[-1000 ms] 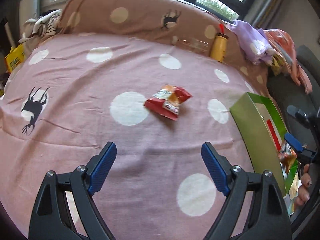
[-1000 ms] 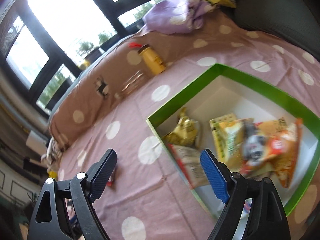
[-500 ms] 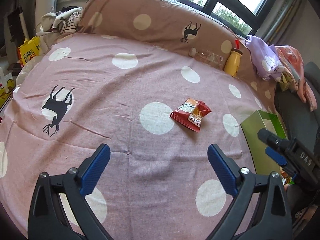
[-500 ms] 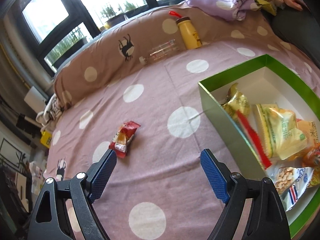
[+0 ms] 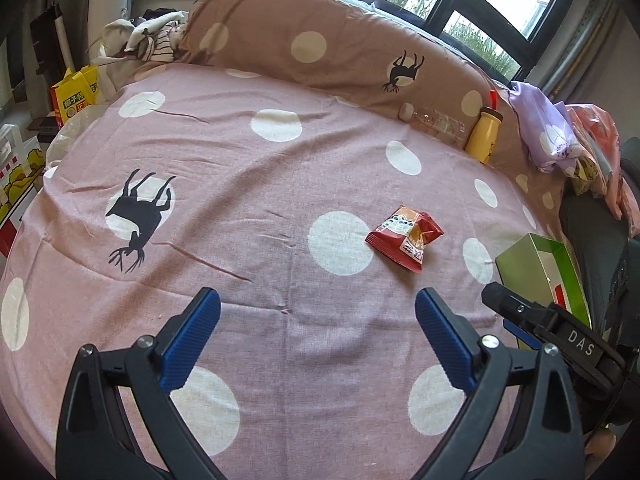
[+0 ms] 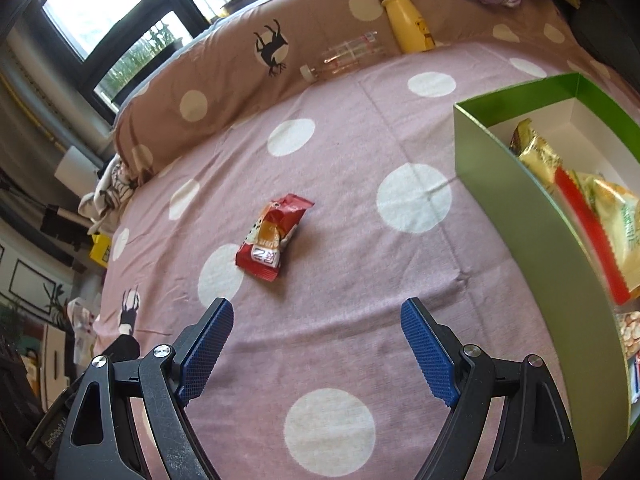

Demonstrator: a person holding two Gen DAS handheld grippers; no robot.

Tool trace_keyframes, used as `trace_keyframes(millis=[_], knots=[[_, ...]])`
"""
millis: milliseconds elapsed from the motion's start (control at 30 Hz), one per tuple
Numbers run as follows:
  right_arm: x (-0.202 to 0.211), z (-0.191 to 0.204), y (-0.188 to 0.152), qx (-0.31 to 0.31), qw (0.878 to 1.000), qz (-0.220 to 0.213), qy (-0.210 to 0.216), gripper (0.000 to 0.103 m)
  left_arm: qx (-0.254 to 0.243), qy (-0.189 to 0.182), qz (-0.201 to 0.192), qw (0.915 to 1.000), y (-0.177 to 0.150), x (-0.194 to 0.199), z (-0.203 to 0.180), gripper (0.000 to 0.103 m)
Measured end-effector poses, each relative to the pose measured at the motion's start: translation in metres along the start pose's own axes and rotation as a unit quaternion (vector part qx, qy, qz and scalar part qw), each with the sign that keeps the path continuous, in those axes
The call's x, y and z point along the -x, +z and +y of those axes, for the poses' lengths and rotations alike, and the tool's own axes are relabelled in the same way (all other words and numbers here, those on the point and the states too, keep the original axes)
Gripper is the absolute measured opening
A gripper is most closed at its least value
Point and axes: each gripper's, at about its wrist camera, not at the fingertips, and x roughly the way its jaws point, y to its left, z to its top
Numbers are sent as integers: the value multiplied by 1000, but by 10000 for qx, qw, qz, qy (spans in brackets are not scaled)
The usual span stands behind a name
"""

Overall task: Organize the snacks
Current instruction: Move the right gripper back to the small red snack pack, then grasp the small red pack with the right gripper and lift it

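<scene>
From the left wrist view, a pink bedsheet with white polka dots and black deer prints [image 5: 248,184] covers the bed, with a brown dotted bolster [image 5: 320,48] along the far edge under dark-framed windows. A yellow bottle with a red cap [image 5: 485,136] stands against the bolster beside a clear plastic bottle lying on its side [image 5: 436,124]. Compared with a second ago, the left gripper [image 5: 318,336] has spread its blue pads wider and holds nothing. The small red crinkled snack packet [image 5: 405,238] lies flat on the sheet ahead and to the right, well clear of the jaws. The green cardboard box [image 5: 520,268] shows at the right edge.

From the right wrist view, the box [image 6: 504,184], white inside, holds gold, yellow and red packets. A second ago this camera looked into the box; it now faces open sheet. The right gripper [image 6: 318,344] stands wide and empty, the red packet [image 6: 272,236] ahead, left of the box.
</scene>
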Motion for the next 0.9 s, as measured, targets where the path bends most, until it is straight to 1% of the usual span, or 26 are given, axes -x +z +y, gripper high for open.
trace_keyframes(millis=[167,233,300,367,433,500,600,667,733,767,800,833,867,900], knots=[[-9,0,10,-266,9995,135,45,86,43,149,8,9999,2,0,6,99],[-18,1,16,-470,9984,290,91,86,80,170,61,9998,2,-2,9,99],[-31,3,23,-679,9964,456,243,86,129,221,147,9996,2,-6,13,99],[-46,9,30,-671,9948,663,389,86,169,293,212,9992,2,-8,15,99],[-59,15,37,-642,9946,779,249,86,174,337,246,9990,2,-10,17,99],[-73,26,46,-556,9955,763,34,86,179,366,270,9988,2,-10,18,99],[-94,44,58,-314,9965,767,-103,86,192,410,315,9985,2,-11,20,99],[-105,52,61,-146,9967,729,-327,86,192,457,368,9981,2,-14,21,99],[-116,59,61,156,9952,743,-616,86,188,510,417,9976,2,-16,22,99],[-119,60,60,247,9945,723,-721,84,192,533,438,9974,1,-17,23,99],[-120,61,58,317,9941,620,-827,75,197,535,449,9974,2,-17,23,99],[-119,61,57,401,9932,525,-963,61,207,506,460,9974,2,-17,24,99],[-118,62,56,528,9913,455,-1117,57,214,432,486,9977,1,-17,24,99],[-116,62,54,668,9902,441,-1148,48,237,348,521,9978,1,-17,25,99]])
